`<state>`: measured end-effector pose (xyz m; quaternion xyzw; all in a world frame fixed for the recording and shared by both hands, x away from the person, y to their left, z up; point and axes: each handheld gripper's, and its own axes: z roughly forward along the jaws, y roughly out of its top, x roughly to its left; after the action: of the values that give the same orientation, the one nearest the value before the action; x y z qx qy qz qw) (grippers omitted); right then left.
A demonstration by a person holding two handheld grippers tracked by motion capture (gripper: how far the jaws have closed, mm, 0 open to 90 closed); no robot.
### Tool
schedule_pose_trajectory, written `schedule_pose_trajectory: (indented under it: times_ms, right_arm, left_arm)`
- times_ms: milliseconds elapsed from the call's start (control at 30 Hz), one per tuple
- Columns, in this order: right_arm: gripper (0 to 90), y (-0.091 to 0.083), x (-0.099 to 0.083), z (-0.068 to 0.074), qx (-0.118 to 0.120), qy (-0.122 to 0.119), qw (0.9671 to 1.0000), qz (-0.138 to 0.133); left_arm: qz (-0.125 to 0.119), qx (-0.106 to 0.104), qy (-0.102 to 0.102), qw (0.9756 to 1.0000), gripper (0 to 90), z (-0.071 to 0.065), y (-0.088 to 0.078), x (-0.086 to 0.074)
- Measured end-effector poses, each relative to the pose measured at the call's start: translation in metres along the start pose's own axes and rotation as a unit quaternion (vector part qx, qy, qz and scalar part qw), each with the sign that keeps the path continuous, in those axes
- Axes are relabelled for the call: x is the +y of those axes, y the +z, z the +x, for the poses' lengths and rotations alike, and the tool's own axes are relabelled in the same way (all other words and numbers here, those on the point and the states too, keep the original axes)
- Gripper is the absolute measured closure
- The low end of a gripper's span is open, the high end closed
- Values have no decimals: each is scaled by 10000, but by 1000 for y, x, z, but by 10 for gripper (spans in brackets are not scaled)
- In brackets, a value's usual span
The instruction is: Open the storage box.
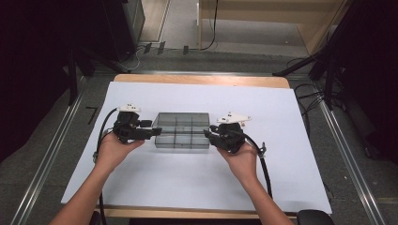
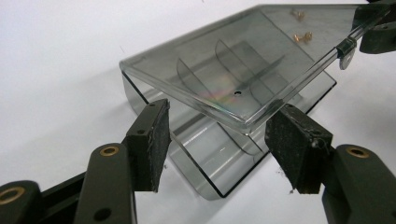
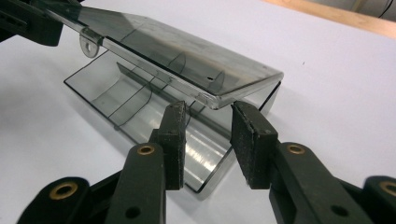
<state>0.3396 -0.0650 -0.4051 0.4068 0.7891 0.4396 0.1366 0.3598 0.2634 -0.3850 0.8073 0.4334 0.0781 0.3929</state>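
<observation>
High view: a clear box [image 1: 182, 130] lies in the middle of a white sheet [image 1: 197, 183] on a table [image 1: 202, 79]; the left gripper [image 1: 151, 132] is at the box's left end and the right gripper [image 1: 207, 134] is at its right end, each in a hand; the box has thin walls inside that split it into small parts. Left gripper view: the lid [image 2: 243, 65] is lifted off the tray [image 2: 215, 158] and tilted; this gripper's jaws are spread wide, one on each side of the lid's near corner, and the pads do not press on it; two small gold bits [image 2: 302, 36] show through the lid at the far end. Right gripper view: the jaws are apart, with the lid's near corner [image 3: 210, 95] just above the gap; the pads do not squeeze it; a small clasp [image 3: 88, 42] hangs from the lid's long edge.
</observation>
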Motion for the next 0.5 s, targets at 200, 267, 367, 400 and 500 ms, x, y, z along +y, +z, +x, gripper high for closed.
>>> schedule_pose_trajectory:
  times_ms: [200,267,367,400,500]
  right_arm:
    - [671,2,9,-7,-66,-120,9999,-50]
    - [673,2,12,-8,-79,-143,9999,-41]
    - [681,2,17,-11,12,-136,9999,-75]
    - [682,2,19,-11,27,-122,9999,-83]
    - [687,3,25,-13,1,-190,9997,-119]
  left_arm:
    - [74,99,144,9998,434,1,1,8]
    - [51,106,170,9998,446,1,1,10]
    - [-50,104,156,9998,463,2,0,13]
    - [-78,104,175,9998,468,3,0,15]
    - [-128,154,200,9996,481,5,0,20]
